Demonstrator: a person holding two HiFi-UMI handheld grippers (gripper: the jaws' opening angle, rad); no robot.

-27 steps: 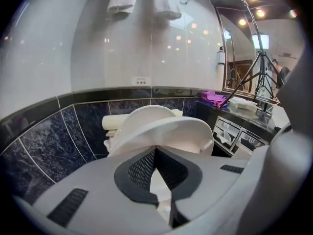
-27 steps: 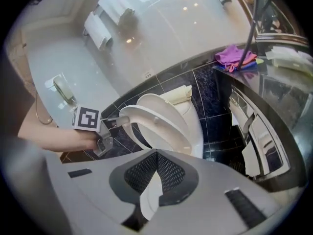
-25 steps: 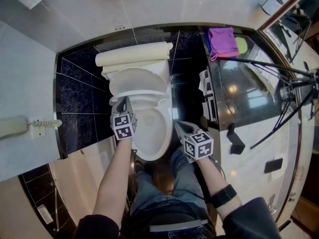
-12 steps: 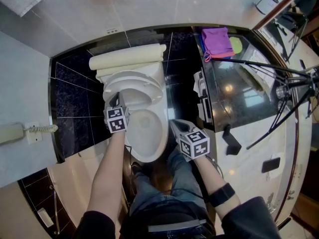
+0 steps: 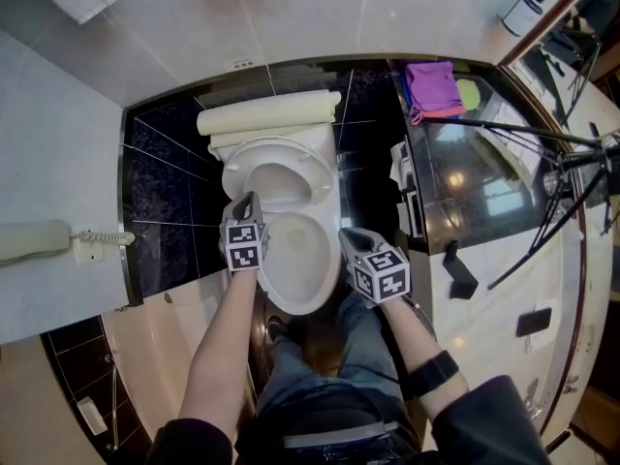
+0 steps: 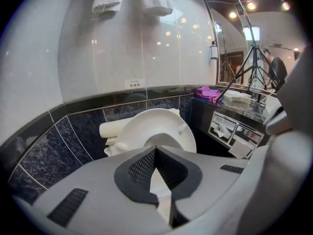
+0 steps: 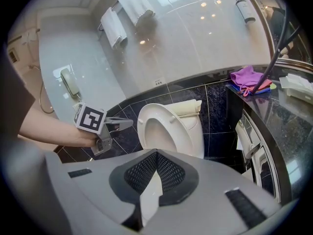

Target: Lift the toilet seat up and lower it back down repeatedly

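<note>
The white toilet seat [image 5: 283,152] stands raised and tilted back over the open bowl [image 5: 302,260]. It also shows in the left gripper view [image 6: 146,127] and in the right gripper view [image 7: 183,131]. My left gripper [image 5: 248,201] is shut, its tips at the seat's left edge; I cannot tell whether they touch it. From the right gripper view, the left gripper [image 7: 128,123] points at that edge. My right gripper [image 5: 348,236] hangs shut and empty at the bowl's right side, apart from the seat. In each gripper's own view the jaws meet, left [image 6: 155,150] and right [image 7: 155,153].
A cream tank part [image 5: 268,116] sits behind the seat against dark tiles. A black counter [image 5: 455,177] with a purple cloth [image 5: 433,83] stands to the right, with paper holders [image 5: 405,190] on its side. A tripod [image 5: 542,163] leans over it. A wall phone [image 5: 34,242] hangs at the left.
The seat has swung up from low over the bowl to a steeper tilt. My left gripper went up and back along its left edge. My right gripper barely moved.
</note>
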